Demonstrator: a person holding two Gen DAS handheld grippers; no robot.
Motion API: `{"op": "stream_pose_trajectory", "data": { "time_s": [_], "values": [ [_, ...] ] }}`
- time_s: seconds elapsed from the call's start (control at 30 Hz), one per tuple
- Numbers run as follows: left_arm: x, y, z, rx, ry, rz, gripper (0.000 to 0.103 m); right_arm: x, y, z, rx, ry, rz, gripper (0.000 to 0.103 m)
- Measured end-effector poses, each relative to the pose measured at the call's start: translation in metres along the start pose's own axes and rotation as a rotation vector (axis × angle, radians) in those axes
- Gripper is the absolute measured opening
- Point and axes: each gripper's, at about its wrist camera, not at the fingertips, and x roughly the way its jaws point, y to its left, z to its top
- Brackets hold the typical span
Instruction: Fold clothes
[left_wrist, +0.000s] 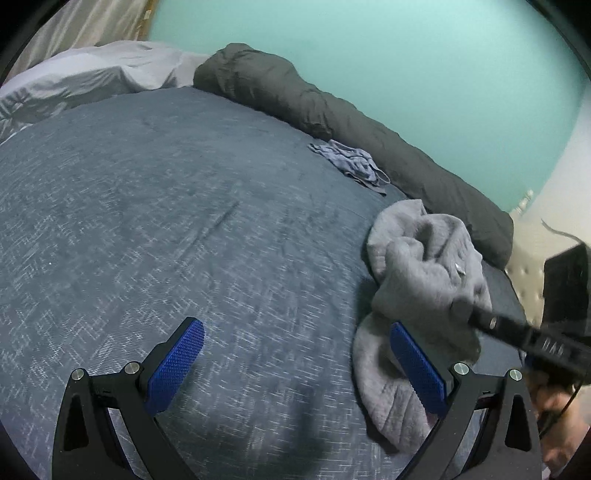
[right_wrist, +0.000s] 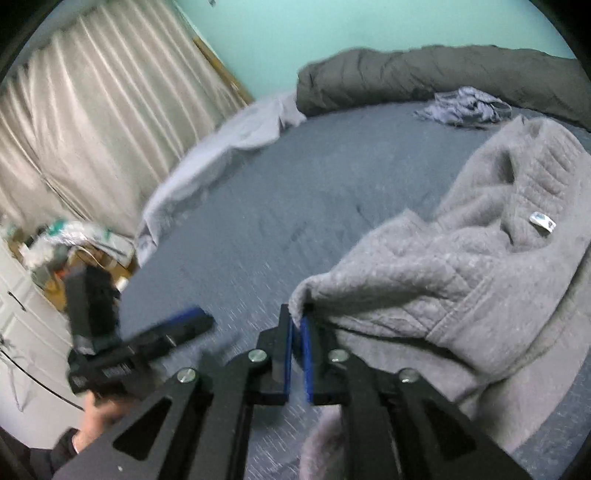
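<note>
In the left wrist view, the left gripper (left_wrist: 295, 365) hangs over the blue bedspread (left_wrist: 166, 221) with its jaws wide apart and empty; the crumpled grey sweatshirt (left_wrist: 424, 266) lies just beside its right finger, pinched at an edge by the right gripper (left_wrist: 465, 312). In the right wrist view, the right gripper (right_wrist: 297, 325) is closed on the sweatshirt's (right_wrist: 461, 258) edge, the garment spreading ahead and rightward, with the left gripper (right_wrist: 184, 321) off to its left.
</note>
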Motion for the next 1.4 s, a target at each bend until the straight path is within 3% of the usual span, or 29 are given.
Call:
{"op": "stream_pose_trajectory", "data": {
  "time_s": [0.07,0.1,0.13,0.17,0.27,0.33,0.47,0.6,0.7,0.77,0.97,1.1,1.3,1.4],
  "values": [
    [0.0,0.001,0.001,-0.001,0.0,-0.001,0.103,-0.008,-0.008,-0.006,0.031,0.005,-0.01,0.017],
    [0.0,0.001,0.002,0.002,0.0,-0.003,0.103,-0.016,-0.012,-0.008,0.045,-0.007,0.0,0.032],
    [0.0,0.0,0.001,0.006,0.0,-0.004,0.103,-0.028,-0.018,-0.01,0.056,-0.029,0.012,0.039],
    [0.0,0.001,0.001,0.008,0.0,-0.007,0.103,-0.04,-0.023,-0.012,0.068,-0.051,0.024,0.039],
    [0.002,0.0,0.002,0.009,0.005,-0.009,0.103,-0.073,-0.05,-0.015,0.114,-0.115,-0.047,0.039],
    [0.004,-0.002,0.002,0.01,0.006,-0.009,0.103,-0.094,-0.067,-0.018,0.145,-0.157,-0.095,0.045],
    [0.004,-0.006,0.0,0.021,0.009,-0.009,0.103,-0.11,-0.13,-0.026,0.374,-0.191,-0.233,0.05],
    [0.006,-0.008,-0.002,0.028,0.014,-0.006,0.103,-0.093,-0.168,-0.035,0.536,-0.167,-0.18,0.053],
    [0.009,-0.009,-0.003,0.033,0.019,-0.008,0.103,-0.08,-0.182,-0.036,0.621,-0.185,-0.125,0.064],
    [0.01,-0.011,-0.004,0.042,0.02,-0.006,0.103,-0.073,-0.189,-0.035,0.665,-0.204,-0.096,0.064],
    [0.015,-0.013,-0.005,0.051,0.028,-0.01,0.103,-0.059,-0.181,-0.016,0.624,-0.226,-0.071,0.064],
    [0.017,-0.014,-0.006,0.051,0.032,-0.012,0.103,-0.041,-0.175,-0.003,0.585,-0.181,-0.093,0.064],
    [0.019,-0.013,-0.006,0.048,0.033,-0.014,0.103,-0.023,-0.164,0.009,0.533,-0.159,-0.108,0.042],
    [0.02,-0.012,-0.007,0.049,0.035,-0.015,0.103,-0.014,-0.157,0.016,0.502,-0.153,-0.111,0.039]
  ]
}}
